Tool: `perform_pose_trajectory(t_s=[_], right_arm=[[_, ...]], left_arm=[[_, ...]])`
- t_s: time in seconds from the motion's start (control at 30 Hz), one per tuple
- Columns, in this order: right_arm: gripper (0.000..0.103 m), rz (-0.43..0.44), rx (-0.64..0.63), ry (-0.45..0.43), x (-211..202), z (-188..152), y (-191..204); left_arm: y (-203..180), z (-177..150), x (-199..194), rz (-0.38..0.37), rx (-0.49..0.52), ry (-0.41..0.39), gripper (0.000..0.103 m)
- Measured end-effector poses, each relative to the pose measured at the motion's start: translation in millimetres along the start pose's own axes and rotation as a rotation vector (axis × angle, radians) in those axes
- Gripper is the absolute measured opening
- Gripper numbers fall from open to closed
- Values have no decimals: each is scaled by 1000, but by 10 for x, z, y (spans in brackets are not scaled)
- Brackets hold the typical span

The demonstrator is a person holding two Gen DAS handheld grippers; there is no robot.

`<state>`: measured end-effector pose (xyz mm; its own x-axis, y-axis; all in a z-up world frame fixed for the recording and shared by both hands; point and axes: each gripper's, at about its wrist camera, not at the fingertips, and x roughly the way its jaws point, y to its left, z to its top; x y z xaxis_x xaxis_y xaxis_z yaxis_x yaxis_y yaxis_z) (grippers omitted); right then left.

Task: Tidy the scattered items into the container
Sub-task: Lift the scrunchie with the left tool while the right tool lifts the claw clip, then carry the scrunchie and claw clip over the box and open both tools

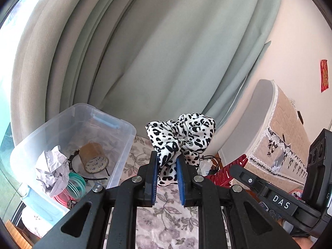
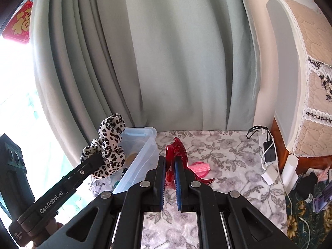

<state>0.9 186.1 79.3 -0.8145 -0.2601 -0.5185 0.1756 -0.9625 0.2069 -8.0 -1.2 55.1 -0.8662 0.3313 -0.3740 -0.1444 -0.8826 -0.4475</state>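
Your left gripper (image 1: 167, 166) is clamped on a black-and-white leopard-print scrunchie (image 1: 182, 137), which bunches up above the blue pads and is lifted clear of the tabletop (image 1: 166, 224), a surface covered in a grey floral cloth. In the left wrist view, the clear plastic container (image 1: 116, 157) sits at about 9 o'clock from that gripper, close beside it. Inside it lie a roll of brown tape (image 1: 94, 157), a crumpled sheet of paper (image 1: 51, 170), green and pink rings (image 1: 76, 184) and a thin black item that is too small to identify.

Your right gripper (image 2: 170, 164) is closed tightly on a translucent red hair claw clip (image 2: 178, 147), also raised off the cloth. From the right wrist view, the container (image 2: 143, 155) lies at about 10 o'clock, with the scrunchie (image 2: 110, 145) held just over its near rim. A pink hair roller (image 2: 200, 169) rests on the tabletop (image 2: 228, 157) just behind the clip, at about 2 o'clock. White chargers and cables (image 2: 268, 161) sit at 3 o'clock, well apart. Pale green curtains (image 2: 166, 51) hang behind everything.
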Motion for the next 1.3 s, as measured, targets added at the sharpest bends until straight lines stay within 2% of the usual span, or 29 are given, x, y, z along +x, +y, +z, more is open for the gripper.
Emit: perform_pose_trajectory(t_s=[0.47,0.67,1.3], right_arm=[[9,97,-124,10,107,34,733],[9,121,-165,31,293,10,886],[9,161,-233,135,840,-102,1248]], left_arm=[[536,93,-419,97,-78,-77,17],[705,114,-500,138,-88,-97,17],[1260,85,-420,199,-169,-74,17]])
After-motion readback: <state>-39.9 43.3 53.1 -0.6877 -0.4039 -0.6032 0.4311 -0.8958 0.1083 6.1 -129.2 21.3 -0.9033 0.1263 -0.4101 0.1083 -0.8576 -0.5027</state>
